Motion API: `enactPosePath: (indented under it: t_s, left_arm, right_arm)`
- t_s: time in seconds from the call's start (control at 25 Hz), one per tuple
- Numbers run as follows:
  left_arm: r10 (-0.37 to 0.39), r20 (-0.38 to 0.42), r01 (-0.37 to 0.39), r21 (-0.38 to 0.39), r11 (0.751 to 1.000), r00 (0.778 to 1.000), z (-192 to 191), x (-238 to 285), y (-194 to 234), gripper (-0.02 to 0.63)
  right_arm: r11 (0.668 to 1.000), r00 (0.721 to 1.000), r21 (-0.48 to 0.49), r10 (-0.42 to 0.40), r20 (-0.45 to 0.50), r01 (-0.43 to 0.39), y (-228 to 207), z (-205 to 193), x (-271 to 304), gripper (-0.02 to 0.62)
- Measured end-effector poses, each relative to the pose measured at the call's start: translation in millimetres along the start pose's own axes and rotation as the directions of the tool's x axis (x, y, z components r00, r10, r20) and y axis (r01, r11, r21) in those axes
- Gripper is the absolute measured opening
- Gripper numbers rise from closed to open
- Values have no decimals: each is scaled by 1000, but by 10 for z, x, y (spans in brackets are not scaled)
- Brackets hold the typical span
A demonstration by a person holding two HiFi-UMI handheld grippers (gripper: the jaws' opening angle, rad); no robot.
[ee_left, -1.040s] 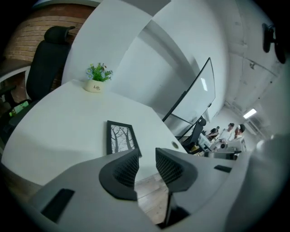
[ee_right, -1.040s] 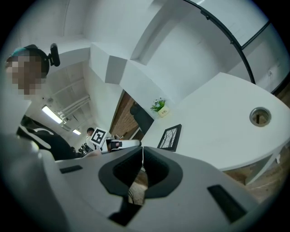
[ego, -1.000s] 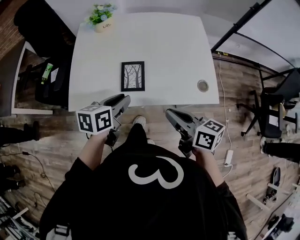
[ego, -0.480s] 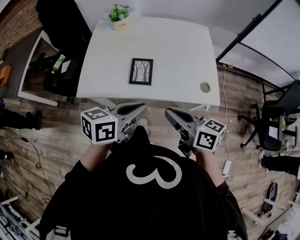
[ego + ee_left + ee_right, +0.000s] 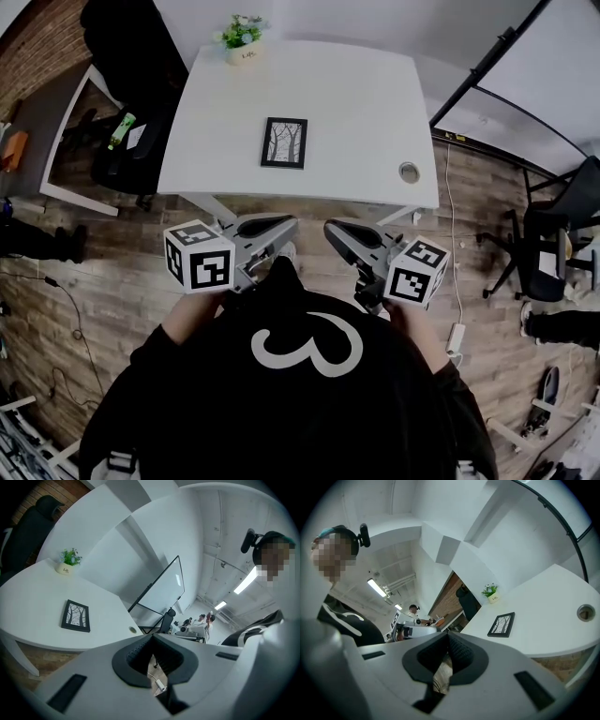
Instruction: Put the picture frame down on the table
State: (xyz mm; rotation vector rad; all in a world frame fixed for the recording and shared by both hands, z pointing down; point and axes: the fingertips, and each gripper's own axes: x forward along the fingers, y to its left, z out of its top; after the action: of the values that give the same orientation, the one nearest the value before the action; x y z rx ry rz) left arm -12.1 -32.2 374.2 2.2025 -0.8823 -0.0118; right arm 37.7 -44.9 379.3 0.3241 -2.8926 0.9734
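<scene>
Across the far middle spreads the white table (image 5: 356, 103). Short of its near edge hang the left gripper (image 5: 289, 223), jaws just closed together on nothing, and the right gripper (image 5: 330, 228), jaws likewise together and empty. The picture frame (image 5: 284, 142) lies flat mid-table.

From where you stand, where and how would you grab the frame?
Likely from above, across its two long sides. The frame lies flat, face up on the table, so no edge is lifted, and that span is its narrower.
</scene>
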Motion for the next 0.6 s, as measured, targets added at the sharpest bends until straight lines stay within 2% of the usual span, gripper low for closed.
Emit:
enactPosePath:
  t_s: [0.6]
  left_arm:
    - [1,-5,-1,47,999,1000,-81,44,-190,15]
  right_arm:
    - [1000,1000,-28,-6,16,6,140,-5,-169,23]
